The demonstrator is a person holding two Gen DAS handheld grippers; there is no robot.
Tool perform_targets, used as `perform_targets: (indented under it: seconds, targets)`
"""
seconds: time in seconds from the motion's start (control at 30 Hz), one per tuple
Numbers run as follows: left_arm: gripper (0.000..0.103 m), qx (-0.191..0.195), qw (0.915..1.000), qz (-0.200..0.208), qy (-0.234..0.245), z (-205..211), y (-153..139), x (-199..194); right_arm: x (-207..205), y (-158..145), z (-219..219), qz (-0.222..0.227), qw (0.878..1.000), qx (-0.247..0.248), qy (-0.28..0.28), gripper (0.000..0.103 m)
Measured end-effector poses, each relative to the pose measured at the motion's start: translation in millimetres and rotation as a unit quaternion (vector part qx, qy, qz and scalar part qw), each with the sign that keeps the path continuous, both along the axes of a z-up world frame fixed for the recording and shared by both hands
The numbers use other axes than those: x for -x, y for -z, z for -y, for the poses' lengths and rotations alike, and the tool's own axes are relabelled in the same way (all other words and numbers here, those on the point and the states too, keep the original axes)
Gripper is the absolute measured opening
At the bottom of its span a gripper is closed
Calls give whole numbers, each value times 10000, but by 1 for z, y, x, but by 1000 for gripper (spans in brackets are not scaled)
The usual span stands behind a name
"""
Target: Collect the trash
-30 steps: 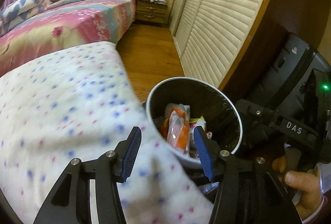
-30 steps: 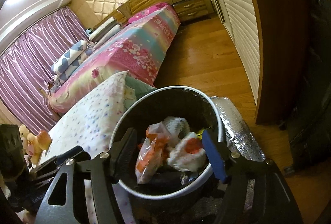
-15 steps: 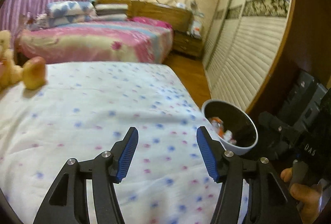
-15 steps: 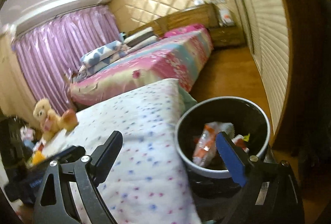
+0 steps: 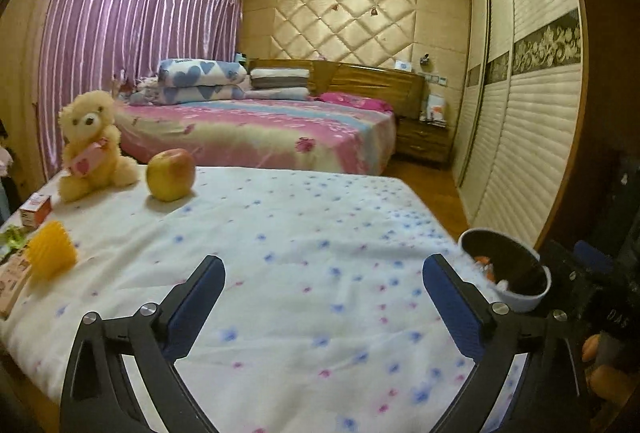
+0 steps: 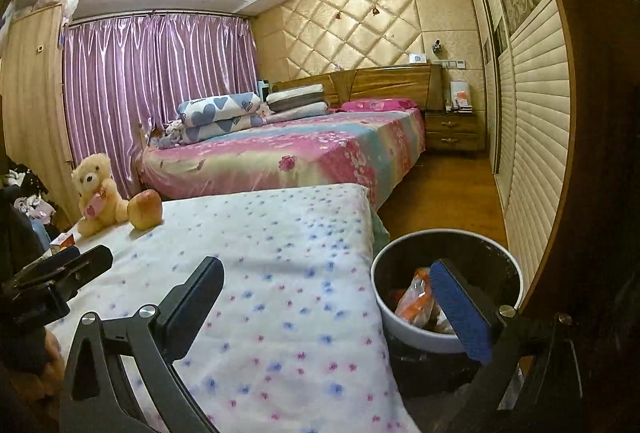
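Note:
A white bin with a dark inside [image 6: 420, 331] stands on the floor at the right edge of a table covered in a dotted white cloth [image 6: 280, 273]. It holds orange and white wrappers [image 6: 414, 299]. It also shows small in the left wrist view [image 5: 520, 299]. My left gripper [image 5: 322, 291] is open and empty above the cloth. My right gripper [image 6: 326, 303] is open and empty, its right finger over the bin. A small red and white box [image 5: 36, 209] and other packets lie at the cloth's left edge.
A yellow teddy bear [image 5: 90, 145], an apple [image 5: 170, 175] and a yellow spiky thing [image 5: 50, 255] sit on the cloth at the left. A pink bed [image 5: 260, 133] lies behind. A slatted wardrobe [image 5: 520, 133] lines the right wall. Wooden floor runs between.
Both grippers have pulled back and swung left from over the bin, so the cloth now fills both views. Both have opened wider. The toys and packets have come into view.

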State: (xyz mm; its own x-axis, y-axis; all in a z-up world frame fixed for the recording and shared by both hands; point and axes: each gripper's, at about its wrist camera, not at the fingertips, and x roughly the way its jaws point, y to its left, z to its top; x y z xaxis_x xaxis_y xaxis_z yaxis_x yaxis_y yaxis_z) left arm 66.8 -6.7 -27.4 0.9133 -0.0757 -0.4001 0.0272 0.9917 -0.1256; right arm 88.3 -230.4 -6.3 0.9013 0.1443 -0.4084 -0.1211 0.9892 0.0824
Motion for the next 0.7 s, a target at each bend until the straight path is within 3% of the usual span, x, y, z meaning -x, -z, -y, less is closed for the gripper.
perform_targets:
  seconds: [0.2, 0.7]
  targets:
    - [100, -250, 9996, 38, -119, 10, -2, 9, 9, 5, 1, 24, 10000, -52, 66, 103]
    - [101, -386, 9990, 193, -150, 12, -5, 10, 11, 4, -8, 39, 10000, 8, -16, 103]
